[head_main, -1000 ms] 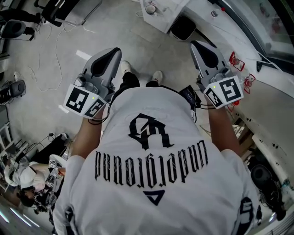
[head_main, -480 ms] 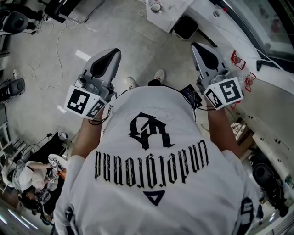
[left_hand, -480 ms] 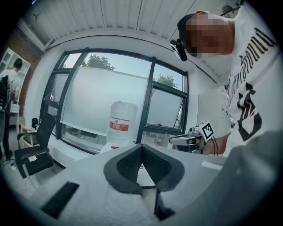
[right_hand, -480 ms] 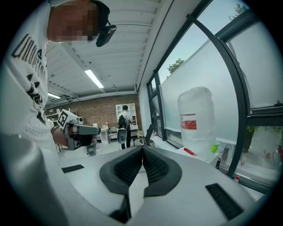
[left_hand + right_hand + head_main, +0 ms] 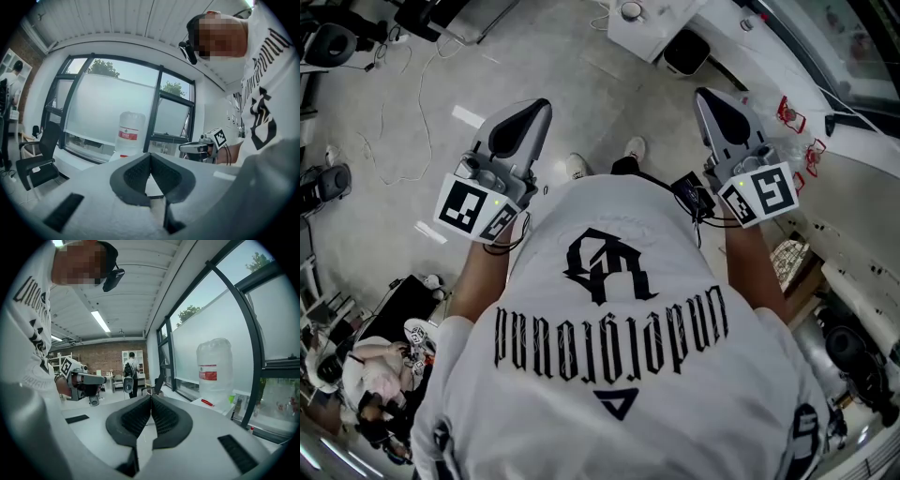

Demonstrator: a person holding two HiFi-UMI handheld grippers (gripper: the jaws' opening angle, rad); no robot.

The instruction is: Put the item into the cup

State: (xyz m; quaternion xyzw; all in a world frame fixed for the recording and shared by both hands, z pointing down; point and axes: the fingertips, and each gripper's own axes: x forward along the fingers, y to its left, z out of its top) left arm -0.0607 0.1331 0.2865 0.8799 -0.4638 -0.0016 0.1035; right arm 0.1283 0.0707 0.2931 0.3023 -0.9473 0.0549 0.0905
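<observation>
Neither a cup nor an item for it shows in any view. My left gripper (image 5: 536,106) is held out at chest height over the floor, its jaws shut with nothing between them (image 5: 150,155). My right gripper (image 5: 705,96) is held level with it on the other side, jaws also pressed together and empty (image 5: 151,397). Each gripper shows in the other's view: the right gripper (image 5: 193,147) past the left jaws, the left gripper (image 5: 93,379) past the right jaws.
A large water bottle (image 5: 129,133) (image 5: 214,369) stands by the windows. A black office chair (image 5: 37,161) is to the left. A white desk (image 5: 652,23) and a black bin (image 5: 686,53) lie ahead. Cables (image 5: 417,103) run over the floor; a person (image 5: 129,372) stands far off.
The person holding the grippers has stepped forward, so floor, desk and bin have shifted in the head view. Both grippers keep their pose and stay shut.
</observation>
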